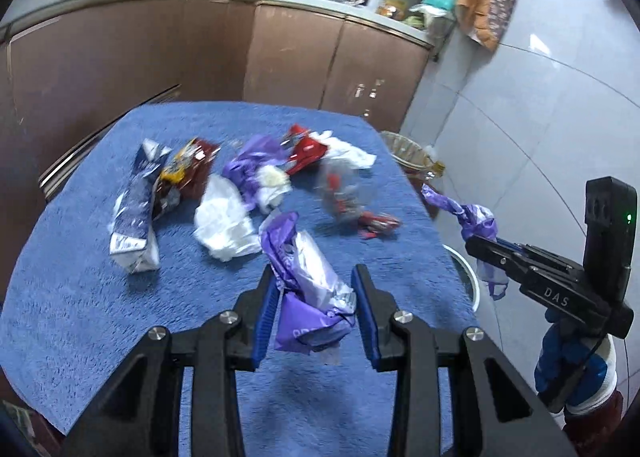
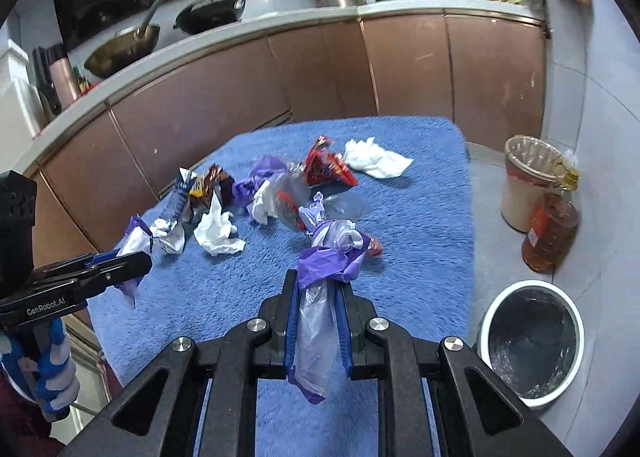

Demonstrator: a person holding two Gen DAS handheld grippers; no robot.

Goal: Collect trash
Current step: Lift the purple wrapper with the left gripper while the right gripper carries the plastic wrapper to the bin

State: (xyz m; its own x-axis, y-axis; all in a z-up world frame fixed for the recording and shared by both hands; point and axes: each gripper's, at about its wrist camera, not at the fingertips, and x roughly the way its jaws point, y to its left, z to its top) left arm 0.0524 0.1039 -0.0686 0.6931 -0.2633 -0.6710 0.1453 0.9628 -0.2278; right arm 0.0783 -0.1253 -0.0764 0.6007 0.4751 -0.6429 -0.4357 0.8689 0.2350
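My left gripper (image 1: 316,281) is shut on a crumpled purple and silver wrapper (image 1: 308,293), held up off the blue towel-covered table (image 1: 80,297). In the right wrist view the same gripper (image 2: 140,261) shows at the left edge with that wrapper (image 2: 134,239). My right gripper (image 2: 320,281) is shut on a knotted purple and clear plastic bag (image 2: 328,257), also lifted; in the left wrist view that gripper (image 1: 474,245) hangs beyond the table's right edge. Several pieces of trash lie on the towel: a blue-white pack (image 1: 134,217), white tissue (image 1: 224,225), a red wrapper (image 1: 304,153).
A white bin with a dark liner (image 2: 532,337) stands on the tiled floor right of the table. Farther back are a beige lined bin (image 2: 528,177) and an oil bottle (image 2: 552,229). Brown kitchen cabinets (image 2: 240,97) run behind the table. A gloved hand (image 2: 52,373) holds the left gripper.
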